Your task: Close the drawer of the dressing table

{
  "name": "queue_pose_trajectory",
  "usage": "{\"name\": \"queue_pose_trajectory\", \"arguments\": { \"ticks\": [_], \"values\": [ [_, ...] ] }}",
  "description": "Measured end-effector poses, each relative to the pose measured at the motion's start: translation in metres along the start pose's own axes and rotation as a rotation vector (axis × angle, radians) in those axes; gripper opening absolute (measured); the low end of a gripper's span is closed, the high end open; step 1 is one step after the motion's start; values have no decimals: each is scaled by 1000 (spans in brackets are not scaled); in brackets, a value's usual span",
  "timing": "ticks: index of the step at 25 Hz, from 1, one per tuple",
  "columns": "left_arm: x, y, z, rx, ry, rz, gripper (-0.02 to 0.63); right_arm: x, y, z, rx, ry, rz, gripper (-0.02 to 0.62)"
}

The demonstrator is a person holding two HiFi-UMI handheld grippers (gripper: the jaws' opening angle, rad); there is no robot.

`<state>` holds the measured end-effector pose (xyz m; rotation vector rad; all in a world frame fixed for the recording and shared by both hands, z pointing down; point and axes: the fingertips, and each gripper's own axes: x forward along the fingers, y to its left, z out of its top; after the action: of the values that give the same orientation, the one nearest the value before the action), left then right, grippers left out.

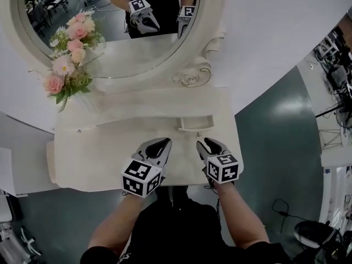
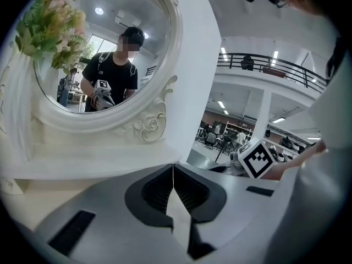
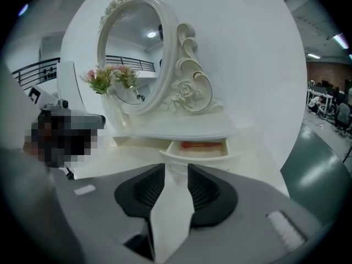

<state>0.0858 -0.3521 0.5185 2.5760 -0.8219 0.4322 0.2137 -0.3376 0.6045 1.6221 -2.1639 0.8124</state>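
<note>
The drawer (image 3: 197,154) stands half open under the shelf (image 3: 187,130), near the table's (image 1: 93,158) right rear edge; likely light, rigid and free-sliding. Push its curved front squarely. The right gripper (image 3: 176,176) faces it, jaws apart and empty; the left gripper (image 2: 174,175) has its jaws together.

The dressing table (image 1: 99,153) looks like cream-painted wood, smooth and satin. Its mirror (image 1: 129,51), upper left, is glossy glass. The left gripper (image 1: 160,144) and right gripper (image 1: 205,143) are matt grey plastic with ribbed black pads (image 3: 149,188).

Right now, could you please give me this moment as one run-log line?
drawer: open | left gripper: shut, empty | right gripper: open, empty, facing drawer, not touching
</note>
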Motion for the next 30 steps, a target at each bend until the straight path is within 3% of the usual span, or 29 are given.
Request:
{"name": "queue_pose_trajectory", "arguments": {
  "ticks": [15, 19, 30],
  "values": [
    [-1, 17, -9, -54, 16, 60, 11, 63, -38, -35, 24, 146, -100, 151],
    [-1, 20, -10, -66, 18, 69, 11, 66, -35, -38, 10, 151, -87, 103],
    [3, 16, -1, -76, 2, 63, 11, 62, -29, -36, 4, 159, -56, 101]
  ]
}}
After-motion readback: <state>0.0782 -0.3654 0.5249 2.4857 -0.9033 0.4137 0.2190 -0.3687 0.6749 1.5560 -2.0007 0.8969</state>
